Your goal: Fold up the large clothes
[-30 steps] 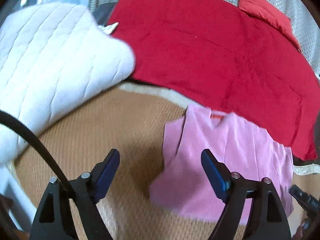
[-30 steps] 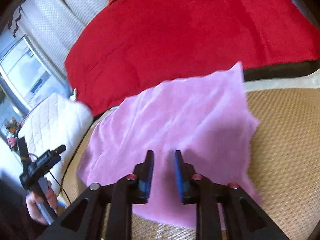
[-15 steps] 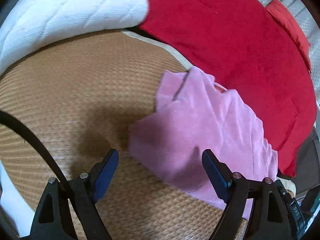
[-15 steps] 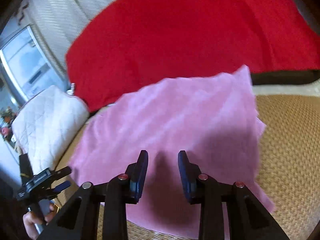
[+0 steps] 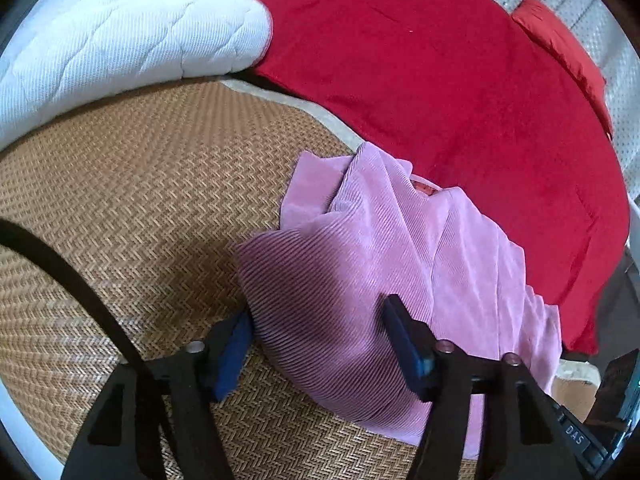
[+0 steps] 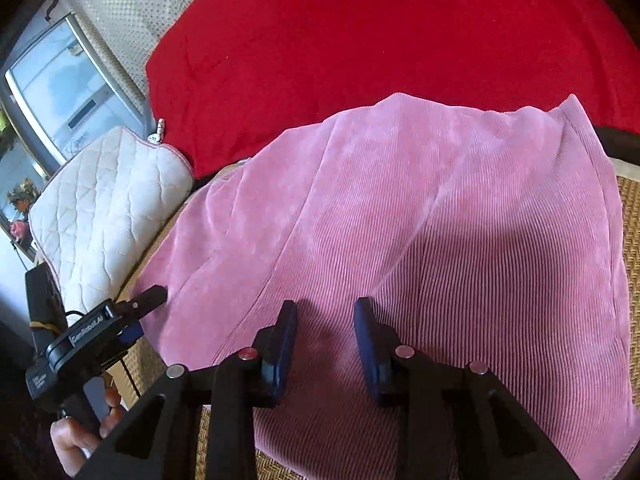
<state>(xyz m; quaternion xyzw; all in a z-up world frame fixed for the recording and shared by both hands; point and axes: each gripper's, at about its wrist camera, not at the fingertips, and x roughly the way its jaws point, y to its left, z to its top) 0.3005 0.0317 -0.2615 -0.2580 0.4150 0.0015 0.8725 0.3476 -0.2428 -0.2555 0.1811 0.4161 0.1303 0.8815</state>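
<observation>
A pink ribbed garment (image 5: 384,264) lies partly folded on a woven straw mat (image 5: 132,200); it fills the right wrist view (image 6: 420,232). My left gripper (image 5: 320,344) is open, low over the garment's near corner, one finger on each side of it. My right gripper (image 6: 326,338) is open and hovers just above the garment's near edge. The left gripper also shows in the right wrist view (image 6: 132,312), at the garment's left edge.
A red blanket (image 5: 440,80) covers the surface behind the mat, with a red cushion (image 5: 560,48) at the far right. A white quilted pad (image 5: 120,40) lies at the far left. A window (image 6: 60,88) is at the left.
My left gripper has dropped toward the garment's corner, now straddling it. My right gripper has opened wider and moved closer to the cloth.
</observation>
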